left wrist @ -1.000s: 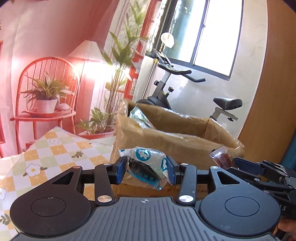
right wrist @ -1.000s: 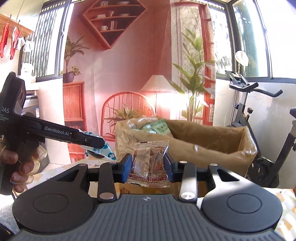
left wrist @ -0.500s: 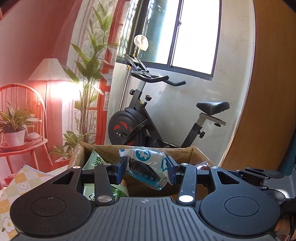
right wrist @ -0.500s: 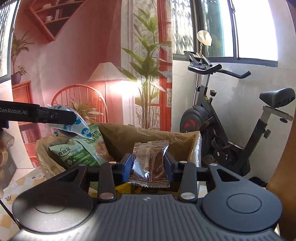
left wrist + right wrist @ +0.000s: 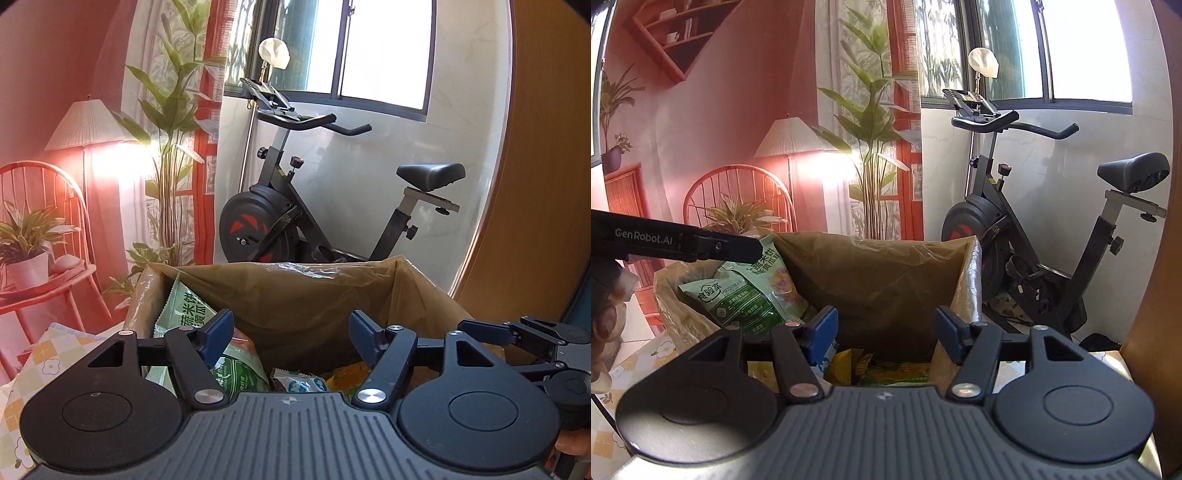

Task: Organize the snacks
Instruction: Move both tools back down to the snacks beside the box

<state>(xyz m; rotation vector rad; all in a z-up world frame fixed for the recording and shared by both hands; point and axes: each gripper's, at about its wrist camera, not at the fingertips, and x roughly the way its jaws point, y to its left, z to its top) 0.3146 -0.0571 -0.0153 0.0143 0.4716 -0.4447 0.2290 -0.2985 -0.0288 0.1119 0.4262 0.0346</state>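
Since the earlier frames, both packets had left the jaws. We noted the left gripper (image 5: 291,334) spread wide and holding nothing above the lined box (image 5: 317,291); the blue-and-white packet (image 5: 297,382) lay inside on the bottom, beside the green snack bags (image 5: 184,314) leaning on the left wall. The right gripper (image 5: 884,330) stood likewise agape and bare over the same box; the brown packet we could not make out among the yellow wrappers (image 5: 849,363). Exercise bike (image 5: 280,221) behind.

Green snack bag (image 5: 236,373); brown box (image 5: 332,295); blue fingers (image 5: 218,332).
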